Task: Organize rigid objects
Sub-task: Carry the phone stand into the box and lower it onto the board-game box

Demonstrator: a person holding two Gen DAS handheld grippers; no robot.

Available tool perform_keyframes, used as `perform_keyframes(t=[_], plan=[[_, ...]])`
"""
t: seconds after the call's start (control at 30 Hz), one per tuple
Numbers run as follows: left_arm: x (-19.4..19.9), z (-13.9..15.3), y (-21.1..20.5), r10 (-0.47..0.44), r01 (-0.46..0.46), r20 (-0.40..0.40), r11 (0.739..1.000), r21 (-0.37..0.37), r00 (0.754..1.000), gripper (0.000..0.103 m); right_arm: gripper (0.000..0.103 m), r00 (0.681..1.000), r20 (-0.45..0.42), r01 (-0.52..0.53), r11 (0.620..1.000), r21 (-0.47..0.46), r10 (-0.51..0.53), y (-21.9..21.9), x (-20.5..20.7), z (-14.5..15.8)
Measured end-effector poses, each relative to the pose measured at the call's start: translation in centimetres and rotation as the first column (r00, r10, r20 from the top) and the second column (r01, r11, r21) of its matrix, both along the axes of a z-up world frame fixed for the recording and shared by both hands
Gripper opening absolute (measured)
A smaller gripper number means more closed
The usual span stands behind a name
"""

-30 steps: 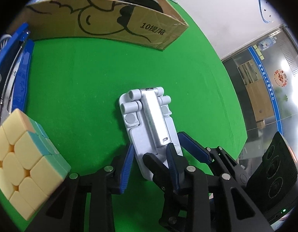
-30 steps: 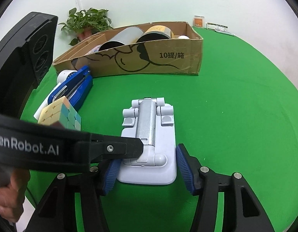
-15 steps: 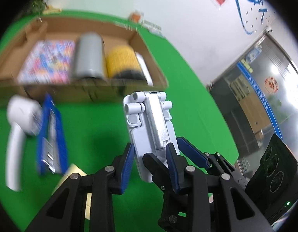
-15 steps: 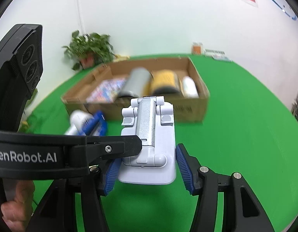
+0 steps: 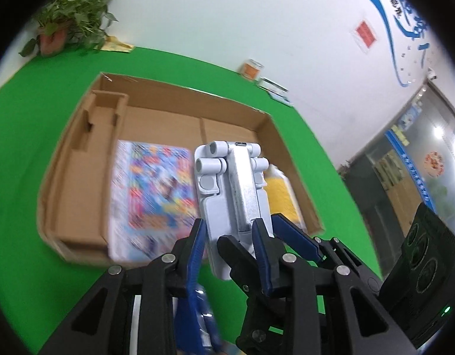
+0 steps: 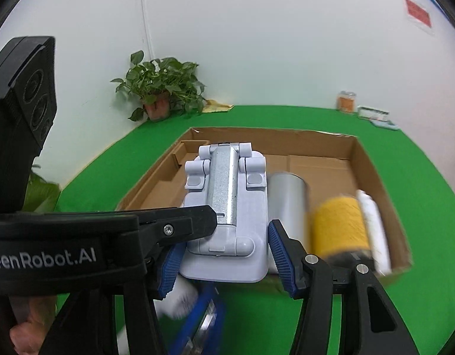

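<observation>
A: What are the two hand-held grippers doing?

B: The left hand-held gripper (image 5: 228, 244) is clamped on the near end of a pale blue-white folding stand (image 5: 234, 204), its blue pads pressed to both sides. The right hand-held gripper (image 6: 224, 256) brackets the same stand (image 6: 227, 207); its blue pads sit just beside the edges, and whether they touch is unclear.

A: Where is the stand?

B: In the air, above the near wall of an open cardboard box (image 6: 372, 162) that rests on a green surface (image 5: 26, 136).

A: What is inside the box?

B: A colourful printed flat item (image 5: 152, 195), blurred, lies on the box floor. To its right lie a grey cylinder (image 6: 288, 204), a yellow roll (image 6: 339, 226) and a white bottle-like object (image 6: 372, 230), side by side.

A: Anything else?

B: A blue object (image 6: 197, 322) and something white (image 6: 180, 298), both blurred, lie below the stand, outside the box. A potted plant (image 6: 160, 91) stands against the far wall.
</observation>
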State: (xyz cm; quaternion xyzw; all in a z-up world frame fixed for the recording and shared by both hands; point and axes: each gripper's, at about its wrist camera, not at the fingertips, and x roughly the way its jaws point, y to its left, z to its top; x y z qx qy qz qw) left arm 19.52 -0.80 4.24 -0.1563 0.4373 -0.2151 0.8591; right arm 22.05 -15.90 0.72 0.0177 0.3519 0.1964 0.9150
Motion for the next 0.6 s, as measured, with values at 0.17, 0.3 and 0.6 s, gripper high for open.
perform_keyframes(t=[0.17,0.3,0.6], plan=[[4.9,-2.1,3.1,0.035,-0.035,-0.062,0.999,0.007,0.997,0.031,0.053,0.997,-0.079,-0.02,1.0,-0.004,0.02,4.9,6.9,-2.5],[8.6,-4.9,5.1,0.039,-0.038,-0.138,0.999,0.01,0.99,0.031,0.053,0.983,-0.18,-0.026,1.0,-0.005,0.025,7.8,11.3,-5.7],[11.3,-7.5,7.1,0.049,-0.06,-0.197,0.997,-0.047,0.979,0.028,0.057,0.934,-0.358,0.025,0.999,0.042,-0.008,9.9,16.6,-11.4]])
